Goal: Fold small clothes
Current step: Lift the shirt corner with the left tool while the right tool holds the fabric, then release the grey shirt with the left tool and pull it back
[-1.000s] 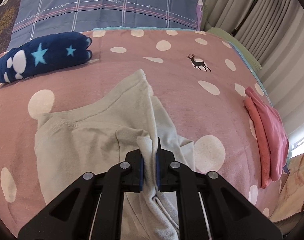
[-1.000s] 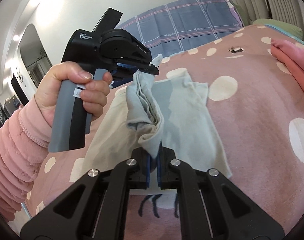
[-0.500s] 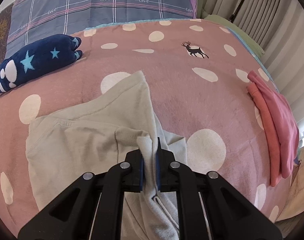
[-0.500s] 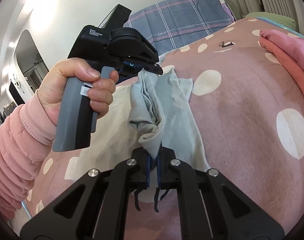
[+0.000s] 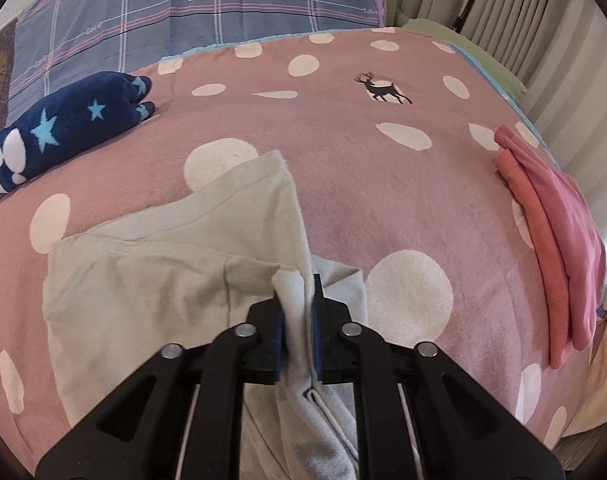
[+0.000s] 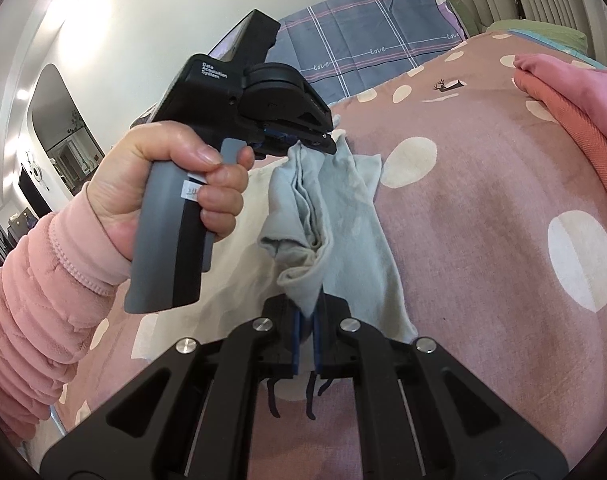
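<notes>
A pale grey-green small garment (image 5: 151, 280) lies partly spread on the pink polka-dot blanket (image 5: 343, 184). My left gripper (image 5: 297, 312) is shut on a bunched edge of it, lifted off the bed. In the right wrist view the garment (image 6: 343, 224) hangs in folds between both grippers. My right gripper (image 6: 307, 320) is shut on its lower corner. The left gripper (image 6: 299, 146), held by a hand in a pink sleeve, pinches the upper corner.
A folded pink and coral stack (image 5: 555, 240) lies at the blanket's right edge, also in the right wrist view (image 6: 575, 100). A folded navy star-patterned item (image 5: 59, 132) lies far left. A blue plaid pillow (image 5: 191, 16) is at the head. Curtains (image 5: 523, 12) hang on the right.
Both grippers have carried the held edge of the garment further right and forward over the blanket. The garment's spread part has shifted with it. Both stay shut on the cloth.
</notes>
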`<action>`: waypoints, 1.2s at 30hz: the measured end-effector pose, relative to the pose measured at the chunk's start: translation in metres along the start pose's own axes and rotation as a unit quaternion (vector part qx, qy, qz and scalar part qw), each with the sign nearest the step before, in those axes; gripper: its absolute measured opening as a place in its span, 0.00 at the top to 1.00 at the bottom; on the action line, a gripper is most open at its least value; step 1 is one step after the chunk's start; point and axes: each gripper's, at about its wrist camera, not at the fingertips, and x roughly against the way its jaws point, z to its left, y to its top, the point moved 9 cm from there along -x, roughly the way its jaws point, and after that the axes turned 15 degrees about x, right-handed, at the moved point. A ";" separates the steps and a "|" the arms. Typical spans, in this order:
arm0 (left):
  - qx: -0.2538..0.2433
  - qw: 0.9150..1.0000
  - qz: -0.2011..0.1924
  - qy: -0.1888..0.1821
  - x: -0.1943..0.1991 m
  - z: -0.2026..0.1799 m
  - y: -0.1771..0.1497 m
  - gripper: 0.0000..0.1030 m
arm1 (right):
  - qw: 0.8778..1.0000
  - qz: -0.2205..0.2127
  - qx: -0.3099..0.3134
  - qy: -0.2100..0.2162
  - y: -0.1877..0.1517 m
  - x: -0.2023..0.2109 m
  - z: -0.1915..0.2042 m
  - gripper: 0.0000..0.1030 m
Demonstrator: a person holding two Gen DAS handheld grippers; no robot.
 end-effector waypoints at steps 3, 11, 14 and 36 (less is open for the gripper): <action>-0.002 1.000 -0.005 -0.018 0.005 -0.004 0.000 0.68 | 1.000 0.006 -0.006 -0.001 -0.003 -0.002 -0.002 0.96; -0.035 0.996 -0.068 -0.035 0.051 -0.005 0.003 0.63 | 1.000 0.012 -0.010 -0.004 -0.005 -0.003 -0.001 0.96; -0.044 0.994 -0.095 -0.037 0.079 0.012 -0.010 0.52 | 1.000 0.013 -0.015 0.000 -0.005 -0.004 -0.002 0.96; -0.051 0.995 -0.080 0.045 0.128 0.146 -0.203 0.39 | 0.998 0.023 -0.042 0.037 0.015 -0.007 -0.008 0.96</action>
